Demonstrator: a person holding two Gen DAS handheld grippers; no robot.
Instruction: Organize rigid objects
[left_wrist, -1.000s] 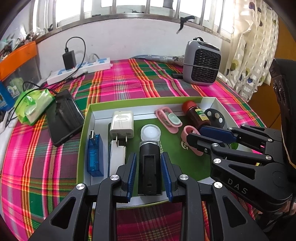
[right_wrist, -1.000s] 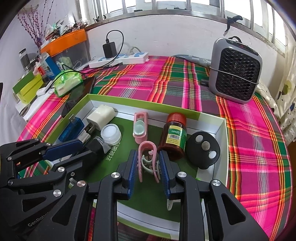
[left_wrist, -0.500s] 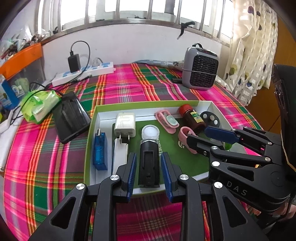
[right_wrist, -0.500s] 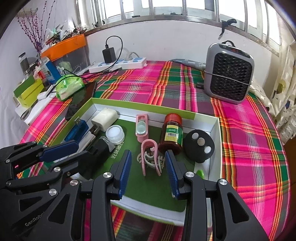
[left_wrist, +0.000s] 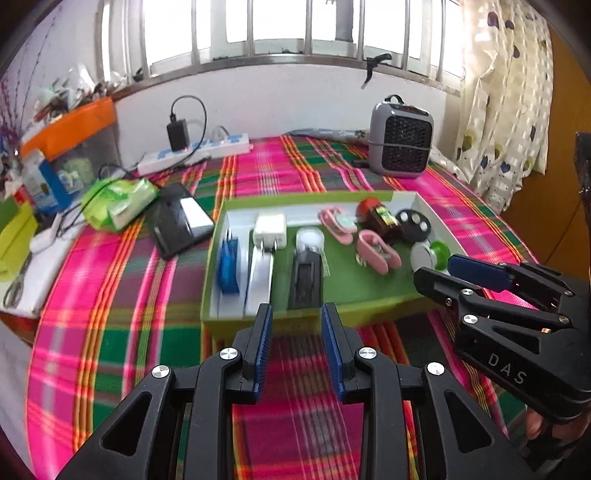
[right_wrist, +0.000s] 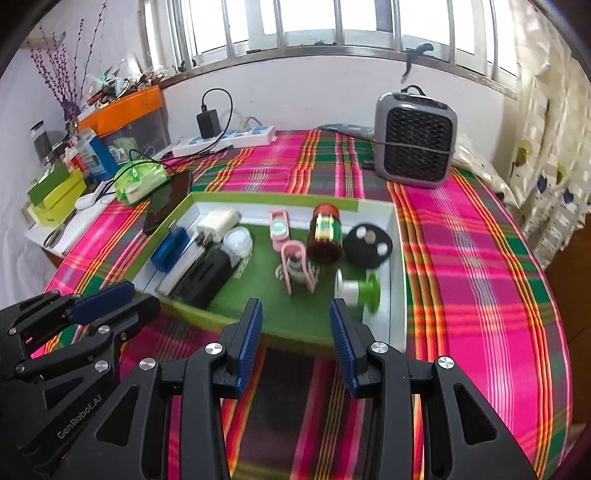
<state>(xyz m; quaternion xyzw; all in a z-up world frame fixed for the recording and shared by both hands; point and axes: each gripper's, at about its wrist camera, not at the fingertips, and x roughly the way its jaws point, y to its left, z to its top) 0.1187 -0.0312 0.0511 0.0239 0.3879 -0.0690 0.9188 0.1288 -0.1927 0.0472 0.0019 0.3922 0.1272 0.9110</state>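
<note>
Green-rimmed box (right_wrist: 399, 236) of small gadgets (white inner walls), left gripper (left_wrist: 296, 325) and right gripper (right_wrist: 295, 319) both released, empty

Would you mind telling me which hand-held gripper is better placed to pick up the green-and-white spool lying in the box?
Probably the right hand-held gripper: it is open and the green-and-white spool lies just ahead of its fingers. The left hand-held gripper faces the black item instead.

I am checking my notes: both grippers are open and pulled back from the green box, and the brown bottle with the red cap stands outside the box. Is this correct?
Not quite. The brown bottle is inside the green box, next to the black disc, as the right wrist view shows. The left gripper and right gripper are indeed open and empty, short of the box.
</note>
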